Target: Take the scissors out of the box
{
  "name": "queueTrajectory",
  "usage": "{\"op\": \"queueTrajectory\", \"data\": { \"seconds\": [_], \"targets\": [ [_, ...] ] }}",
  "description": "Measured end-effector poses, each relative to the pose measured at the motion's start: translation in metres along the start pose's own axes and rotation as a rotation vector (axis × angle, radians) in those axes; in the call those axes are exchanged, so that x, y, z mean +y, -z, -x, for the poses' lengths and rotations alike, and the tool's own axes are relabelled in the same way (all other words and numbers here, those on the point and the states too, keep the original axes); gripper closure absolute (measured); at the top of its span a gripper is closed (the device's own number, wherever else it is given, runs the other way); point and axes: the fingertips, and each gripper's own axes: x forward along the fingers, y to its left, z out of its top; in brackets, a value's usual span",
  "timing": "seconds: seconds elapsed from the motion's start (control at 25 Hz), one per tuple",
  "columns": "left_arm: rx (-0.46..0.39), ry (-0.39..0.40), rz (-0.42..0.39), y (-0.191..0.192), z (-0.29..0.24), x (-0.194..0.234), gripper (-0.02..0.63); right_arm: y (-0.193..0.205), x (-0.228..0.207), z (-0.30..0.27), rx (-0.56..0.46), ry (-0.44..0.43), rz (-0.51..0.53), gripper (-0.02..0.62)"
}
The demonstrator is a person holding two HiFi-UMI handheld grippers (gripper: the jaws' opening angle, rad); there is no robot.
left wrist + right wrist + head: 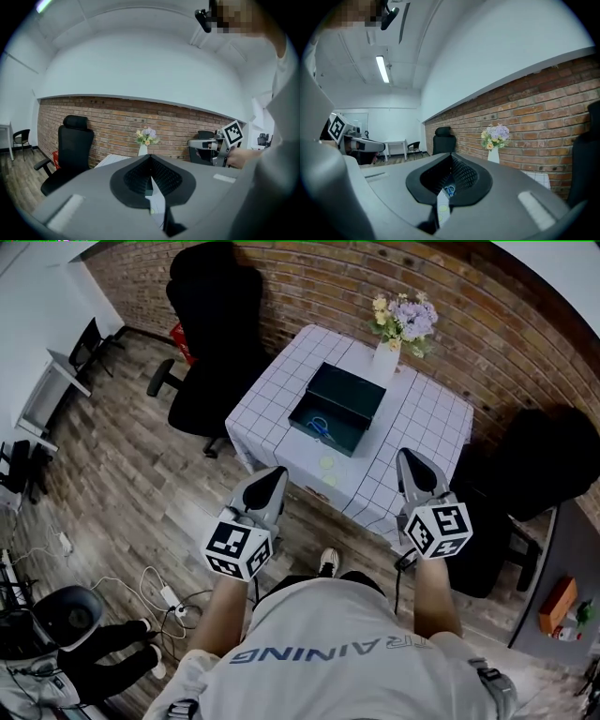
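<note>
An open dark green box [337, 407] sits on the table with the white checked cloth [427, 427], and blue-handled scissors [319, 427] lie inside it. Both grippers hover side by side short of the table's near edge, apart from the box. My left gripper [277, 472] is shut and empty. My right gripper [406, 456] is also shut and holds nothing. In the right gripper view the scissors [450, 190] show through the slit below the right gripper [451, 157]. The left gripper view shows the left gripper [150, 158] with its jaws meeting, and a sliver of the cloth [157, 201] below.
A white vase of flowers [401, 326] stands at the table's far edge by the brick wall. Two small yellow discs [326, 463] lie near the front edge. Black office chairs stand left [211, 343] and right [534, 465] of the table. Cables [159, 596] lie on the wooden floor.
</note>
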Motion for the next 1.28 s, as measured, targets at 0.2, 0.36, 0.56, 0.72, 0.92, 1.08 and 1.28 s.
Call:
{"op": "queueTrajectory", "data": {
  "seconds": [0.2,0.36,0.56,0.72,0.92,1.08,1.28],
  "targets": [
    [0.022,-0.020,0.007,-0.006,-0.053,0.007,0.603,-0.004,-0.044,-0.027,-0.022,0.004,-0.016,0.581],
    [0.050,-0.024,0.017,-0.001,-0.076,0.017,0.603,0.003,-0.059,-0.045,-0.002,0.010,-0.036,0.581],
    [0.069,0.016,0.028,-0.001,-0.104,0.033,0.603,0.009,-0.072,-0.065,0.033,0.041,-0.041,0.581],
    [0.065,0.076,0.031,-0.003,-0.134,0.054,0.603,0.008,-0.080,-0.086,0.045,0.092,-0.029,0.581],
    [0.089,0.158,0.023,-0.009,-0.176,0.096,0.603,0.003,-0.079,-0.127,0.077,0.165,-0.032,0.581],
    [0.100,0.243,0.012,-0.019,-0.203,0.130,0.603,-0.002,-0.071,-0.158,0.094,0.227,-0.039,0.581],
    [0.101,0.309,-0.020,-0.029,-0.226,0.175,0.603,0.014,-0.053,-0.194,0.162,0.258,-0.066,0.581]
  ]
}}
